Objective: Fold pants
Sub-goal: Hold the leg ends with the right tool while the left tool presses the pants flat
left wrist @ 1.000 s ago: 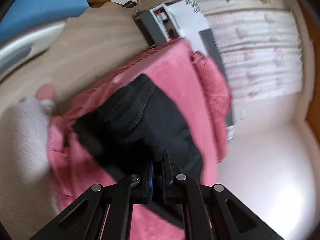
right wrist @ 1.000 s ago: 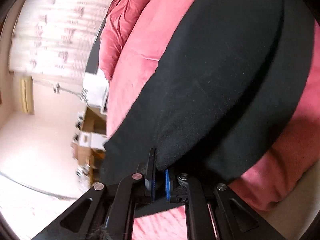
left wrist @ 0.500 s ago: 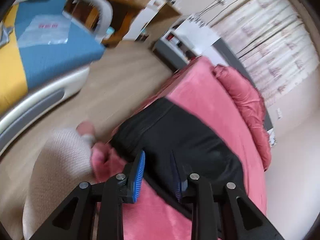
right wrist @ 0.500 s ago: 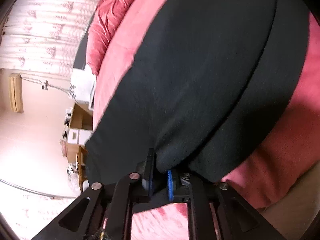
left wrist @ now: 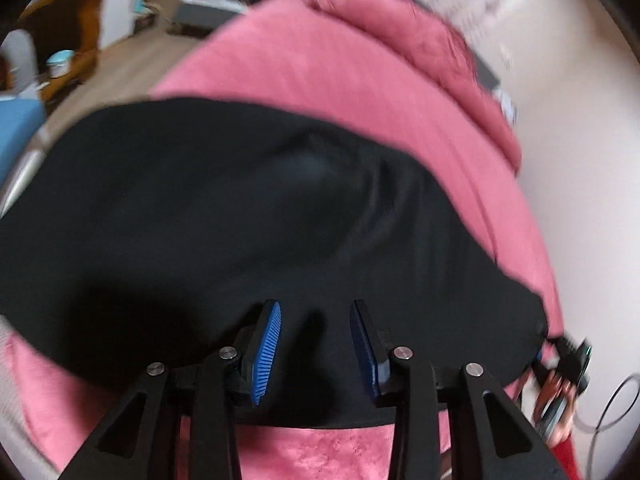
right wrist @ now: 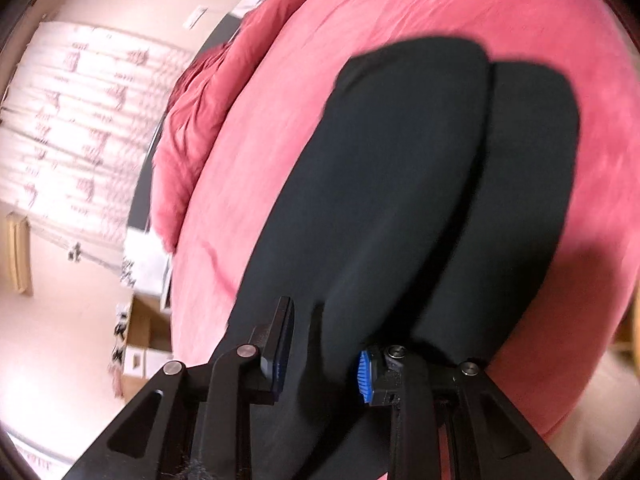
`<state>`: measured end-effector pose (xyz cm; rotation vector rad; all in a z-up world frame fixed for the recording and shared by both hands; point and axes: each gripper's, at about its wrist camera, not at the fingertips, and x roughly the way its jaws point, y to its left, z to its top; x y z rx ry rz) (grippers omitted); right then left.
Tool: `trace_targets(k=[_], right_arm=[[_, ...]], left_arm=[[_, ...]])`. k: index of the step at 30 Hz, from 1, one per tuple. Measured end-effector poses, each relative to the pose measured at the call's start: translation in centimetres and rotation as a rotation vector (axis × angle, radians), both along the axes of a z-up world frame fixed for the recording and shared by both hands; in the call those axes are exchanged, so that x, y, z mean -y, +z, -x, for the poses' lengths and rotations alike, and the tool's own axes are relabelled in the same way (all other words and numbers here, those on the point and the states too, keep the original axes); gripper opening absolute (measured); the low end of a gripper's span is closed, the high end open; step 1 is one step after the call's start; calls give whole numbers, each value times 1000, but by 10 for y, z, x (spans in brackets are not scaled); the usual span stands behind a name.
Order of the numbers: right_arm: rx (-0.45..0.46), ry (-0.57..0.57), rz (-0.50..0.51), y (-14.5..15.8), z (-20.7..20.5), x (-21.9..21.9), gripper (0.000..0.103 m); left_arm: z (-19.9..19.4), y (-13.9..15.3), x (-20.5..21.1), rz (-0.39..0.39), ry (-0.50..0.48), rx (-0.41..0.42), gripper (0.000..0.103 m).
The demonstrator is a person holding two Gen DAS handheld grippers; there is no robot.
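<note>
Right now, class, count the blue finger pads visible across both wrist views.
4. Left gripper: one ribbed pad left, one darker pad right, above the black pants. Right gripper: one pad left, one right. None seems hidden.

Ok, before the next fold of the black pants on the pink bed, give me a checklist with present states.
1. Left gripper released: ok, its jaws have just been opening and no cloth is pinched.
2. Right gripper released: ok, it too has just been opening and its blue pads stand apart.
3. Black fabric pants lying on the pink plush bedspread: ok.
4. Layers lying smooth: not ok, creases show.
5. Edges aligned: cannot tell.
</note>
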<state>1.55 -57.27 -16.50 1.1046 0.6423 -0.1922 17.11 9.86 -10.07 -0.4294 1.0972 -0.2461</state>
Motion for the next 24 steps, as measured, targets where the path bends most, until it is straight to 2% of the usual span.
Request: trace_targets(k=[3,6,8,10,11,13,18,21,24], right_arm=[[-31,-40,32,0,2,24,29],[-39,-85,43,0,6,46,29],[-25,-110,15,-3,10,62,29],[-27,-116,-11,-3,9,72,21],[-37,-110,-9,-1,9,77,10],[-48,-81,29,14,6,75,9],[39,-48,189,73,21,65,8],[-24,-56,189,60,34,73,8],[-111,-116,114,23,50,86,8]], left_arm=[[-1,-11,10,-47,-16,-53,37],[3,-14,9,-41,0,-40,37],[6,-14,9,-47,-7,-39,37],[9,-15,10,-54,-13,-38,37],[10,-16,9,-54,-13,-39,37],[7,-16,9,-48,-6,-45,37],[3,-23,4,-14,8,-54,37],[3,-24,-3,1,1,-52,37],[5,-24,-10,16,-12,-55,37]])
